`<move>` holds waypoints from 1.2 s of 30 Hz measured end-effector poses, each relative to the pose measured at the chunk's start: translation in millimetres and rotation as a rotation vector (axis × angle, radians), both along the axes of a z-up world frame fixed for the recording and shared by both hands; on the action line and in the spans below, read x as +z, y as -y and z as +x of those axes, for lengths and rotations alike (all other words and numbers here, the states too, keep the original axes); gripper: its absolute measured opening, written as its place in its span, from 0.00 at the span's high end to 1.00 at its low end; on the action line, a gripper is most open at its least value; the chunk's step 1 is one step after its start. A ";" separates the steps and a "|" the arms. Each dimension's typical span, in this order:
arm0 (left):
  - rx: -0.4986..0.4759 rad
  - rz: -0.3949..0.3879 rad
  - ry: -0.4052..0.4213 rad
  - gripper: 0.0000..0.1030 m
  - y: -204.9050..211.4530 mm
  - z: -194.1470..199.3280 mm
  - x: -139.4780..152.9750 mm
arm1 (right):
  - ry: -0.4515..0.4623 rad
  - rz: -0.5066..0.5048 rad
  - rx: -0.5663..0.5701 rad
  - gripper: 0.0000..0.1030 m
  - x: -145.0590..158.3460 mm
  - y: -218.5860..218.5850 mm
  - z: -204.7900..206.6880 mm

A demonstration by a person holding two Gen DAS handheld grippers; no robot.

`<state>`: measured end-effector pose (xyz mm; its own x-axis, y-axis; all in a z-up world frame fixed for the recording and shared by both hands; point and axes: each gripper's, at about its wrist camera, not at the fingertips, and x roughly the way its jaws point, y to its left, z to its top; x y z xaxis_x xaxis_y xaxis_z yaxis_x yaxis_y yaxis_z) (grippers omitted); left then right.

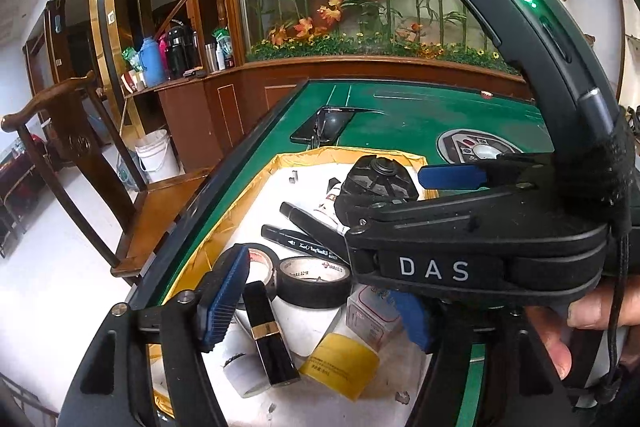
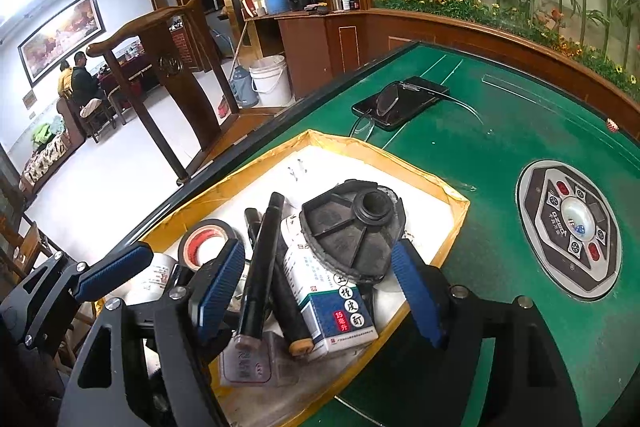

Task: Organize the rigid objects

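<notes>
Yellow-rimmed tray [image 2: 454, 215] holds markers [image 2: 260, 263], tape rolls [image 1: 314, 281], boxes [image 2: 332, 303].

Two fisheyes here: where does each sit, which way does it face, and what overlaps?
Left wrist: on the left gripper, angled down at the tray; the right gripper and a hand cross its right side.
Right wrist: on the right gripper, angled down over the tray; the left gripper shows at its left.
Shared: black ribbed disc, tape roll, phone.

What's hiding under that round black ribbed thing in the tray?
The round black ribbed part rests on a white-and-blue medicine box, beside black markers. Whatever lies beneath its far side is covered.
</notes>
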<state>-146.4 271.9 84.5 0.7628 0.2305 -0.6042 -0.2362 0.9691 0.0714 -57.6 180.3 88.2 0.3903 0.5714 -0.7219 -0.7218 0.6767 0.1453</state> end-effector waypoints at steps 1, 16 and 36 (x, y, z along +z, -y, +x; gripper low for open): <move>0.000 0.004 0.001 0.28 1.0 -1.0 0.3 | 0.000 0.002 0.001 0.27 0.5 1.0 -1.7; 0.008 0.088 0.021 0.10 24.9 -16.8 7.1 | 0.008 0.060 -0.007 0.22 12.2 30.1 -18.7; 0.147 0.247 0.008 0.01 40.7 -40.1 -3.2 | 0.029 0.165 -0.132 0.12 13.4 92.0 -38.3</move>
<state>-186.5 231.2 81.3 0.7151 0.4781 -0.5099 -0.3741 0.8780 0.2986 -95.8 88.3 101.7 0.4890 0.6237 -0.6099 -0.6343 0.7342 0.2422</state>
